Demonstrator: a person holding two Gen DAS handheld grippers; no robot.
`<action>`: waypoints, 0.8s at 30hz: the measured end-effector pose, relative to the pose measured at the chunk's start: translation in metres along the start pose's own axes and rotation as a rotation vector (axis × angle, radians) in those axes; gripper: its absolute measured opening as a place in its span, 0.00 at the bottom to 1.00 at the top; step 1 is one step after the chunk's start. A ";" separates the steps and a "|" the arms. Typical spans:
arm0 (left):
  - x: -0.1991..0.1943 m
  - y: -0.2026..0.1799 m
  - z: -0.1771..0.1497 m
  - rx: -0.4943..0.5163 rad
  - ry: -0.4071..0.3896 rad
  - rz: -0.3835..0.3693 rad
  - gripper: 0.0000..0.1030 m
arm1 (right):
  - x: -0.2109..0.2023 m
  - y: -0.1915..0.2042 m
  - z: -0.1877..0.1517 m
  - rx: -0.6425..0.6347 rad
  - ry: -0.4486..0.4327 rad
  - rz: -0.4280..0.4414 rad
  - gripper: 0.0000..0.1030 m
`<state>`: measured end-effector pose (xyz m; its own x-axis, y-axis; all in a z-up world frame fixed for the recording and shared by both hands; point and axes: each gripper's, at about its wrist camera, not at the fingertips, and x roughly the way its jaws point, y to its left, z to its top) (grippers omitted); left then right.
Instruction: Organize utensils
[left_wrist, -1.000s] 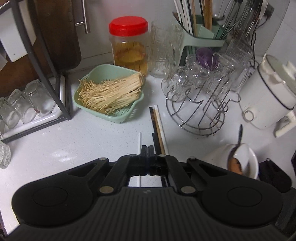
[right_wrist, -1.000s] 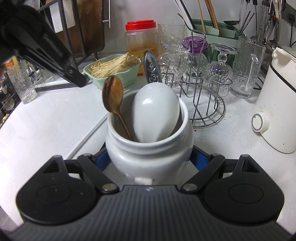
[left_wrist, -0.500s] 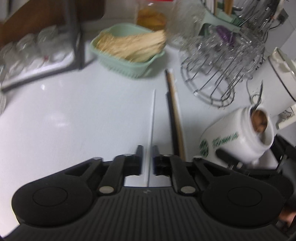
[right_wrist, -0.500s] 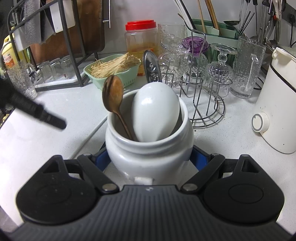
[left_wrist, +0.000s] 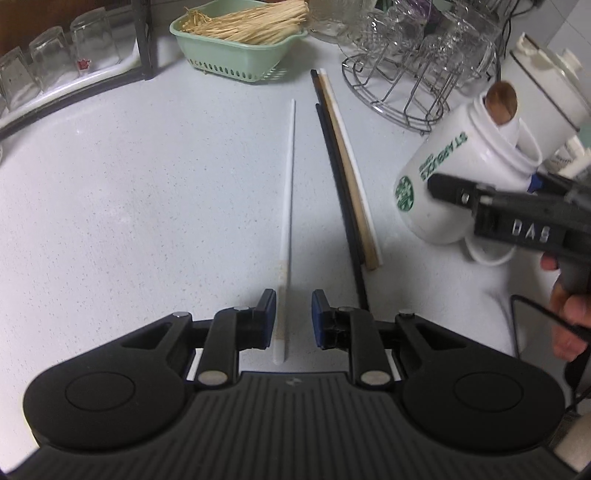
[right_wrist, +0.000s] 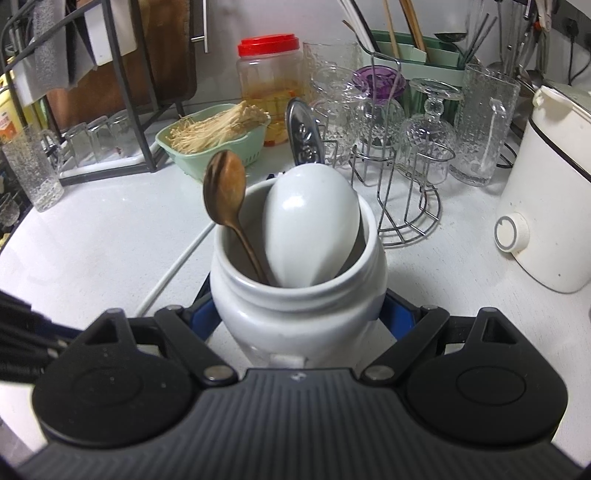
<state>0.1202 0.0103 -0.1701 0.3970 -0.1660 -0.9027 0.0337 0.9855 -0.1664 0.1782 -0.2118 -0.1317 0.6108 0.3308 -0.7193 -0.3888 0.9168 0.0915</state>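
- Left gripper (left_wrist: 293, 314): fingers spread a little, straddling the near end of the lone white chopstick (left_wrist: 287, 221); the left pad lies close beside the stick, the right pad stands clear, so nothing is pinched.
- White chopstick: flat on the countertop (left_wrist: 129, 192), running from the jaws toward the green basket (left_wrist: 236, 55) at the far edge.
- Chopstick bundle (left_wrist: 345, 173): black, wooden and white sticks lying together, just right of the lone one, near ends beside the right finger.
- Right gripper (right_wrist: 299, 314): fingers pressed on both sides of the white ceramic jar (right_wrist: 299, 314), held tilted above the right part of the countertop; it carries a wooden spoon (right_wrist: 225, 192), a white ladle (right_wrist: 312, 229) and a metal handle (right_wrist: 303, 136).
- Step judged: closing on the lone stick. Centre the jaws over it, lower until the pads meet the surface, then close squarely to prevent rolling.
- Open room: bare countertop left of the stick; approach from that side.
- Edges: the bundle crowds the right finger; wire glass rack (left_wrist: 406, 92) and kettle (left_wrist: 546, 85) bound the far right corner; dish rack (left_wrist: 74, 85) the far left.
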 end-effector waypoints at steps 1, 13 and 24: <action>0.001 0.000 -0.001 0.007 0.001 0.007 0.23 | 0.000 0.001 0.000 0.008 0.001 -0.007 0.88; 0.001 0.000 -0.023 0.045 0.027 0.038 0.07 | -0.004 0.007 -0.003 0.065 0.012 -0.067 0.88; -0.023 -0.029 -0.086 -0.124 0.038 0.021 0.07 | -0.019 0.002 -0.018 -0.015 0.003 0.016 0.88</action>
<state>0.0312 -0.0175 -0.1791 0.3616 -0.1484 -0.9204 -0.0885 0.9773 -0.1924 0.1528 -0.2200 -0.1302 0.6024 0.3451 -0.7198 -0.4091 0.9077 0.0928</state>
